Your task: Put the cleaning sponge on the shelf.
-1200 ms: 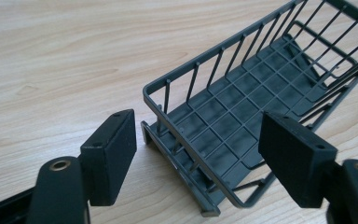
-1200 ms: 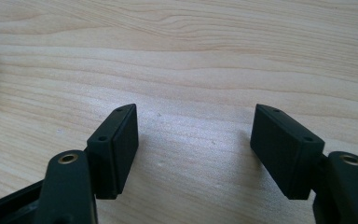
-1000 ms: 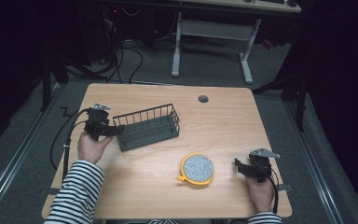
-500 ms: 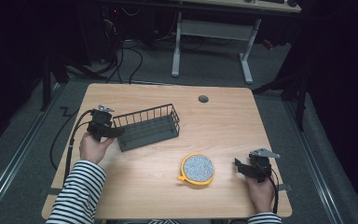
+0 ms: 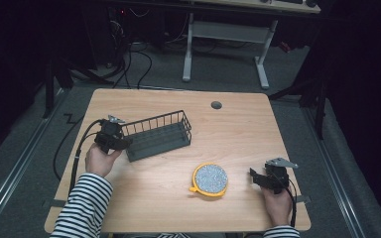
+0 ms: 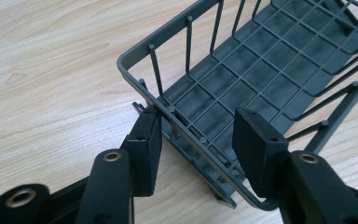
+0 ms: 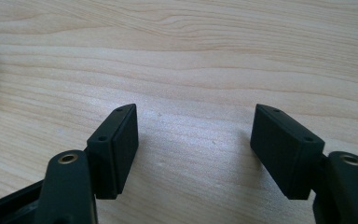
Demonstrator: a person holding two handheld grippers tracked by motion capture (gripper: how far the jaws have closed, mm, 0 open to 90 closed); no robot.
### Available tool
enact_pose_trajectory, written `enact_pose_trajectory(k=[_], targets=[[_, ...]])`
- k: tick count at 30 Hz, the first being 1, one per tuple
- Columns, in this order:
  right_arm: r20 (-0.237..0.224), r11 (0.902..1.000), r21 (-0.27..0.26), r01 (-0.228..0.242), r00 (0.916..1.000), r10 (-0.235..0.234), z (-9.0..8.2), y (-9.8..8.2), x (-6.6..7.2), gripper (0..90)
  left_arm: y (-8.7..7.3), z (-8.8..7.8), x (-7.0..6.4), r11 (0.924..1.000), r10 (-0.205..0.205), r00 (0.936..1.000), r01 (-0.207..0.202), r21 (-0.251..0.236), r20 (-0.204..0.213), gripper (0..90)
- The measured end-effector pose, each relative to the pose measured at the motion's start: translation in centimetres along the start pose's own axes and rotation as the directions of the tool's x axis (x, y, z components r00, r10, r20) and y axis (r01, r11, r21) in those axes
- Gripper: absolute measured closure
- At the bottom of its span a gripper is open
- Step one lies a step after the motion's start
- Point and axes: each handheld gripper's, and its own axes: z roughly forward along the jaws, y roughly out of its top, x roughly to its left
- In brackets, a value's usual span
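Nearest my edge, at about five o'clock on the tabletop, the right claw rests in the person's hand with its jaws spread wide. In the right gripper view there is nothing but bare wood between its pads. Just beside it towards six o'clock lies a yellow-rimmed round disc with a speckled grey face, which neither claw touches. Farther in, at roughly nine o'clock, the left claw is at the near end of the dark wire basket. Its jaws have just been closing and now straddle that end wall. In the left gripper view one pad presses the outside of the rim while the other sits inside over the grid floor, so I read it as clamped on the basket. The basket lies left of centre, running from nine towards eleven o'clock, and looks to be sitting flat on the wood. I judge the grasp as only just made, so lifting or shifting the basket is all yet to come, and the right claw has no part in it so far. At twelve o'clock is a small dark grommet.
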Motion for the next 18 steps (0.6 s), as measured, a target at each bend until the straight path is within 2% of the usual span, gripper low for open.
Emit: enact_pose_trajectory(k=[3,4,6,18], targets=[[0.000,1.0000,0.000,0.000,1.0000,0.000,0.0,0.0,0.0,32.3,-0.1,-0.1,-0.1,1.0000,0.000,1.0000,0.000,-0.002,0.003,53.2],[0.000,1.0000,0.000,0.000,1.0000,0.000,0.0,0.0,0.0,32.3,-0.4,-0.1,0.0,0.9997,-0.017,0.9997,0.017,-0.014,0.019,53.2],[0.000,1.0000,0.000,0.000,1.0000,0.000,0.0,0.0,0.0,32.3,-0.6,-0.2,0.0,0.9995,-0.025,0.9992,0.026,-0.020,0.030,53.6],[-0.001,1.0000,0.001,-0.001,1.0000,0.001,0.0,0.0,0.0,32.3,-2.0,-0.9,-0.7,0.9991,-0.020,0.9986,0.022,-0.037,0.049,54.6]])
